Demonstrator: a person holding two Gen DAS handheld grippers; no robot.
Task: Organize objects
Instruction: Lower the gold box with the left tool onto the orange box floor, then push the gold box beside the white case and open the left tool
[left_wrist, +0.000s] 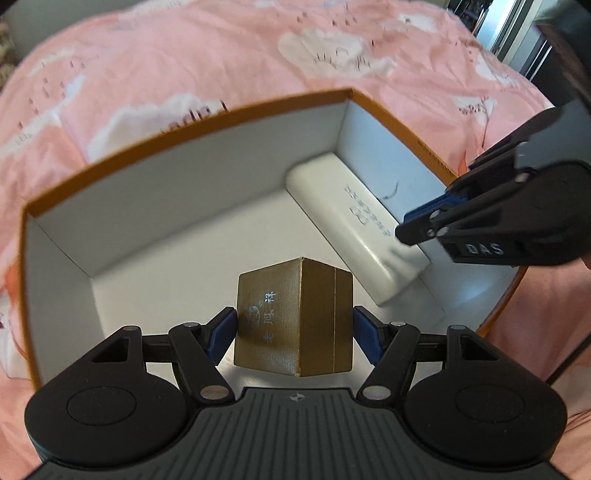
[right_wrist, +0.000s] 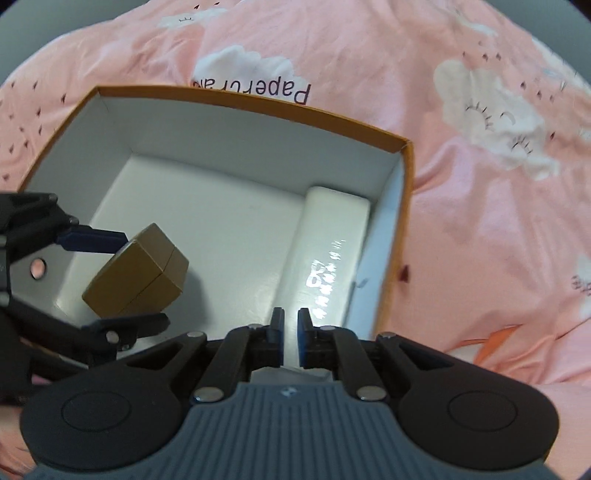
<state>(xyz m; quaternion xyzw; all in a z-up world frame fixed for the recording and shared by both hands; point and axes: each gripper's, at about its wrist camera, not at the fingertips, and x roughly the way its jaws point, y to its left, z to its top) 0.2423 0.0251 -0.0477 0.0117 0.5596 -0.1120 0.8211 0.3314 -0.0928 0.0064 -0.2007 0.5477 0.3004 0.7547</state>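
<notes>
An open orange box with a white inside (left_wrist: 184, 125) (right_wrist: 258, 107) lies on a pink bedsheet. A long white box (left_wrist: 354, 221) (right_wrist: 328, 251) lies in it along its right wall. My left gripper (left_wrist: 293, 328) (right_wrist: 140, 280) is shut on a small gold box (left_wrist: 291, 317) (right_wrist: 136, 273) and holds it over the orange box's floor, near its left side. My right gripper (right_wrist: 290, 321) (left_wrist: 410, 229) is shut and empty, above the near end of the white box.
The pink sheet (right_wrist: 480, 221) with white cloud prints surrounds the orange box on all sides. A dark window or door frame (left_wrist: 517, 37) shows at the far right of the left wrist view.
</notes>
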